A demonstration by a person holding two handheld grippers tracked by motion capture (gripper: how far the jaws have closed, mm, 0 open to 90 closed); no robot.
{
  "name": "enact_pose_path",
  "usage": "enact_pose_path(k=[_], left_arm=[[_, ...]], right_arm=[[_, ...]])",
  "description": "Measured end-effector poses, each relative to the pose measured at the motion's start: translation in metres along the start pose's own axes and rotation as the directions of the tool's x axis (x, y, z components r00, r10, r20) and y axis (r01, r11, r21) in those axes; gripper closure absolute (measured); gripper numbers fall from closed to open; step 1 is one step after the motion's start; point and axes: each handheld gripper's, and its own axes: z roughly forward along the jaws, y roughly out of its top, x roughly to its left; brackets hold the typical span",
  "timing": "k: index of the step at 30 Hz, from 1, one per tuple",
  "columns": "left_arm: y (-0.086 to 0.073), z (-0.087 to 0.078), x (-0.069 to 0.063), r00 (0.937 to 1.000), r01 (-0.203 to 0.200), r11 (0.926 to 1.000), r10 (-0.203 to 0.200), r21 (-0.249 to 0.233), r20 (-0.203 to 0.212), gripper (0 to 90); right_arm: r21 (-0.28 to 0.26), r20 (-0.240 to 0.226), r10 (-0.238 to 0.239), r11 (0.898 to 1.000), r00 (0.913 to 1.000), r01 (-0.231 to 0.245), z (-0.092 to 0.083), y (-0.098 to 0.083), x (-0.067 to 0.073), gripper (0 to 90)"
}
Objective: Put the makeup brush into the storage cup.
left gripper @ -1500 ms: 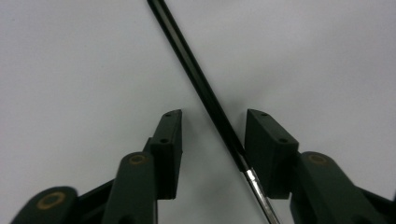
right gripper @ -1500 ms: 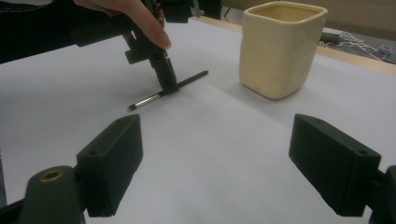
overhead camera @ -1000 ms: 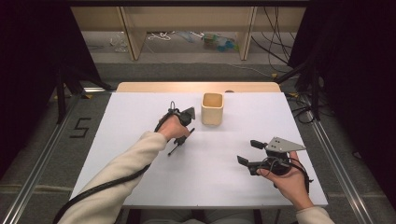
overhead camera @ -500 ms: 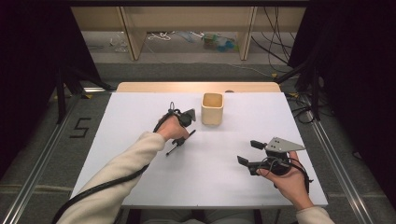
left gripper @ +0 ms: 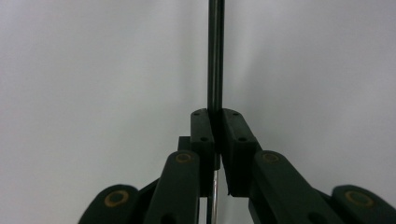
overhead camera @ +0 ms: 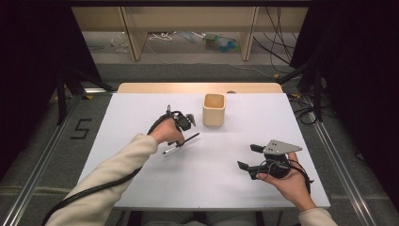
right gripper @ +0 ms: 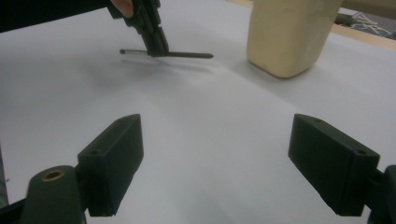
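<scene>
Pinching pen (left gripper: 215, 56) level, left hand-held gripper (left gripper: 215, 133) angled down.

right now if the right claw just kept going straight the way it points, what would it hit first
Probably the pen held in the left claw. The right claw, open, faces bare white table first, with the pen straight ahead. The beige cup sits off to the side, though depth is hard to judge.

Between the matt black plastic jaws sits a smooth, dark, faintly glossy pen (left gripper: 215, 56); beyond them, the desk (overhead camera: 141, 113) is matt white, the cup (overhead camera: 214, 109) pale and smooth.
</scene>
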Motion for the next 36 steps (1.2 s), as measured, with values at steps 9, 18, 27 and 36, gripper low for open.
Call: enact_pose_path(k=[9,18,27,36], left_arm=[[-0.022,-0.026,-0.028,0.9825,-0.177,0.984,0.178,-0.022,0.055,83.8],[-0.027,-0.041,-0.07,0.9538,-0.281,0.9592,0.283,-0.028,0.103,83.8],[-0.017,-0.043,-0.109,0.9098,-0.384,0.9226,0.385,-0.038,0.155,83.8],[-0.007,-0.044,-0.125,0.8882,-0.425,0.9038,0.427,-0.053,0.169,83.8]], right_arm=[[0.077,-0.104,-0.079,0.993,0.9914,0.087,0.008,0.001,0.004,19.1],[0.062,-0.179,-0.109,0.991,0.9778,0.121,0.016,0.006,0.007,22.7],[0.084,-0.268,-0.134,0.983,0.9539,0.162,0.034,0.013,0.017,24.8],[0.096,-0.34,-0.166,0.973,0.9257,0.21,0.044,0.014,0.027,33.0]])
